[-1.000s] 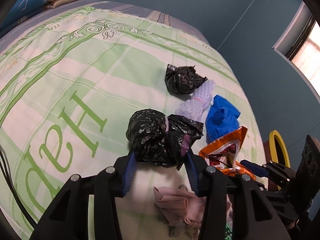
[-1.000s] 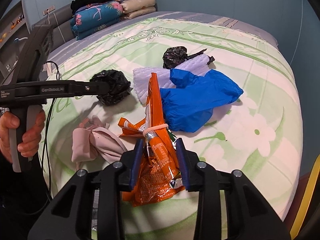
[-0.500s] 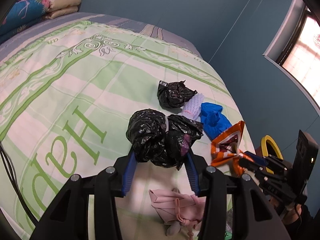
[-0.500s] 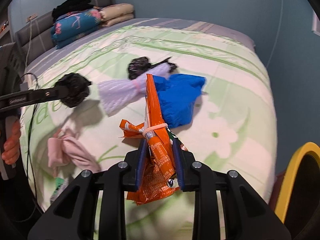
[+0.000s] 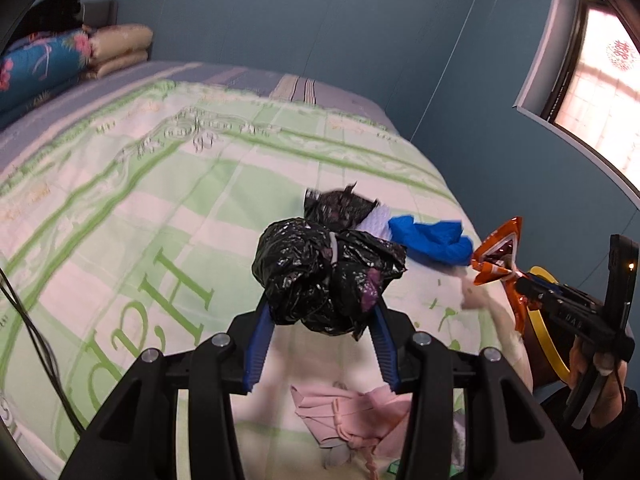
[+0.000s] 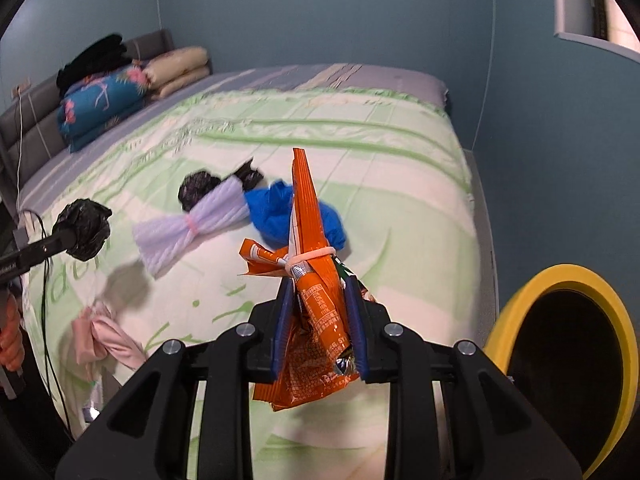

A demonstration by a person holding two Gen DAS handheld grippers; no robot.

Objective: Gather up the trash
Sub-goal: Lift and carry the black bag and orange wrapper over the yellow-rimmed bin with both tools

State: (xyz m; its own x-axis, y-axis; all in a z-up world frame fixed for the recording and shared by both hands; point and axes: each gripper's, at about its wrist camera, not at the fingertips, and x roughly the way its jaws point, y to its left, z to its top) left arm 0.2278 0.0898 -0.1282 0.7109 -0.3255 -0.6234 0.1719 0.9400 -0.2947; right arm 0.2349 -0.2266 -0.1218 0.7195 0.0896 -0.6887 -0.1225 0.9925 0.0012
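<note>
Both hands loaded, nothing yet binned as far as I can see.

Left hand-held gripper (image 5: 322, 330) — blue pads clamped on a crumpled black plastic bag (image 5: 326, 276) cinched with a pale band, carried clear above the bed (image 5: 120, 208). From the right wrist view the same bundle hangs at the far left, its shadow on the quilt below.

On the quilt, going left to right: a pink knotted cloth (image 6: 100, 334) near the bed's near edge; a second black bag (image 6: 200, 188), just behind a white foam net (image 6: 188, 226) pinched with a pink band; touching that, a crumpled blue bag (image 6: 272, 212). So 4 pieces left to fetch, by my count. Something small and greenish sits at the bed edge below the pink cloth; too blurred to name.

Right hand-held gripper (image 6: 320, 328) — jaws have just been closing and now pinch an orange snack wrapper (image 6: 316, 280) banded into a bundle, its upper part standing upright above the fingers, off the quilt.

Container: yellow-rimmed bin (image 6: 560, 360) off the bed's right edge, beside the right gripper. Interior is dark — contents cannot be made out.

Judgement: early-to-middle stage. 2 pieces in hand and presumably bound for the bin, the wrapper nearer to it; the rest of the bed remains to be cleared.
</note>
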